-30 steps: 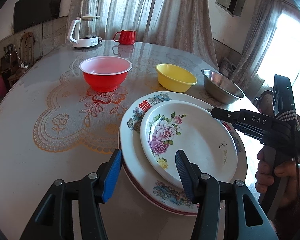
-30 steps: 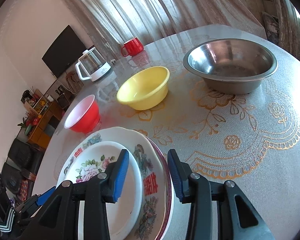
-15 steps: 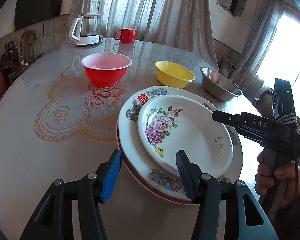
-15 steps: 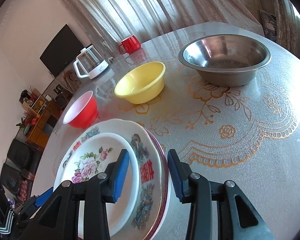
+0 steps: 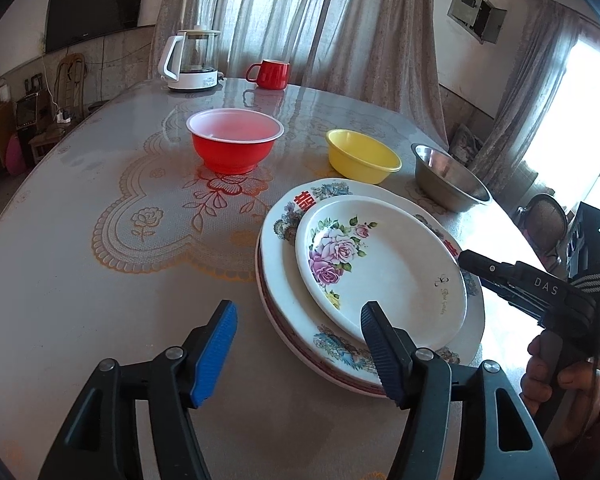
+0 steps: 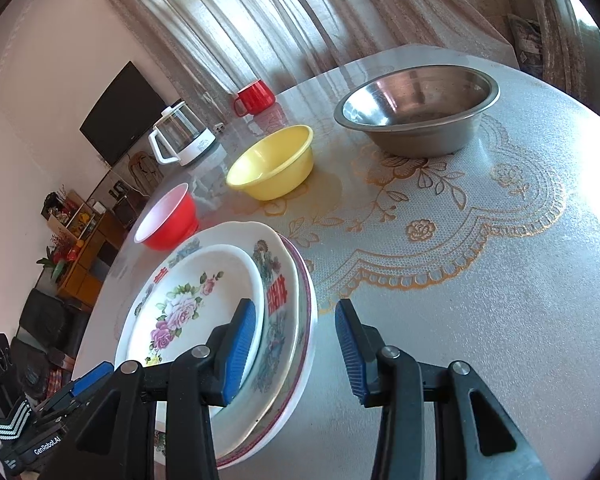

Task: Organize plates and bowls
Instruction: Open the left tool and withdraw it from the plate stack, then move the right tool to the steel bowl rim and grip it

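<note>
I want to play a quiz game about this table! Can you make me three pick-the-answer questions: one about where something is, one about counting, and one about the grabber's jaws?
1. Where is the rose plate?
A. on top of the plate stack
B. inside the red bowl
C. beside the kettle

2. How many bowls are on the table?
A. one
B. three
C. five

3. The left gripper jaws are:
A. clamped on a mug
B. holding a spoon
C. open, gripping nothing

Answers: 1 A, it lies on the bigger plates. 2 B, red bowl, yellow bowl, steel bowl. 3 C, nothing is pinched between them.
</note>
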A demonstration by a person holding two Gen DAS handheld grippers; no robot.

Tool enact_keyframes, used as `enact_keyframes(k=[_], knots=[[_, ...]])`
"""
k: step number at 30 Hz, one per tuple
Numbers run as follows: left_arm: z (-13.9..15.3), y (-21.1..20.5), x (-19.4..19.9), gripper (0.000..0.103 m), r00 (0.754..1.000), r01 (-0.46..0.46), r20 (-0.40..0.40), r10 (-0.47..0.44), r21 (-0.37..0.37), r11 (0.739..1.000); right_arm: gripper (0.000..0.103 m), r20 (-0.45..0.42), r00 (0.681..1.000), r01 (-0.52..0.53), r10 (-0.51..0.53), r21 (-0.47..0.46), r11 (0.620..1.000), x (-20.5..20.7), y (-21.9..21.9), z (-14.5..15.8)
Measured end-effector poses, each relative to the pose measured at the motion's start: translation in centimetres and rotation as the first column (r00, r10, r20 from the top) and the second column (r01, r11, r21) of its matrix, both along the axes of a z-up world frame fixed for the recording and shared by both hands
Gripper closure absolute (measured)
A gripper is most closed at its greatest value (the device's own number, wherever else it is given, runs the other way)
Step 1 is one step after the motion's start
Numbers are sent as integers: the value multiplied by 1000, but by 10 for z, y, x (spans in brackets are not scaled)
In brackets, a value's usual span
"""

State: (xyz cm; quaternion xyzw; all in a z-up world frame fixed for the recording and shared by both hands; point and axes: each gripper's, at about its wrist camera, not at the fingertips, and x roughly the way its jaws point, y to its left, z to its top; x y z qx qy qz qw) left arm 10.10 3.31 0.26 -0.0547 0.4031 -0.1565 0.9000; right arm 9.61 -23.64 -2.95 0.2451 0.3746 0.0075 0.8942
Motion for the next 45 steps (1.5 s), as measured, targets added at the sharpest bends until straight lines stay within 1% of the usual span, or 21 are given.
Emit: enact_keyframes(k=[6, 7, 9, 12, 13, 20, 24, 30, 35, 39, 43, 45], knots=[[10, -7, -1, 37, 1000, -3, 21, 2, 35, 999, 61, 7, 1000, 23, -24, 8, 1000, -8, -6, 1], [12, -9, -2, 34, 1000, 3, 24, -4, 38, 999, 61, 10, 1000, 26, -26, 5, 1000, -9, -7, 1], [16, -13, -3, 32, 999, 24, 42, -26, 39, 999, 61, 15, 1000, 27, -27, 1, 1000, -10, -7, 3], [22, -21, -2, 24, 997, 43, 59, -46, 48, 998, 61, 24, 999, 27, -27, -5, 1000, -11, -8, 5], [24, -24, -1, 24, 997, 50, 61, -53, 49, 998, 61, 26, 999, 26, -26, -8, 1000, -11, -9, 6], [32, -47, 9, 24, 992, 96, 76, -103, 96, 991, 61, 33, 999, 38, -38, -12, 999, -7, -18, 10], [32, -59, 20, 23, 990, 119, 62, -126, 113, 986, 61, 39, 998, 55, -55, -11, 998, -2, -28, 14], [29, -74, 46, 23, 991, 135, -23, -134, 67, 989, 61, 45, 993, 107, -106, -9, 994, 8, -49, 18], [27, -90, 62, 23, 979, 190, -72, -188, 15, 982, 61, 50, 986, 159, -158, -3, 987, 11, -68, 19], [30, -103, 73, 24, 976, 209, -66, -210, -16, 978, 61, 55, 977, 204, -205, 7, 979, 14, -83, 18], [34, -116, 84, 25, 973, 226, -55, -226, -10, 974, 61, 53, 969, 240, -240, 10, 971, 21, -96, 17], [34, -123, 89, 27, 970, 237, -56, -237, -12, 972, 61, 53, 965, 258, -259, 11, 966, 25, -103, 16]])
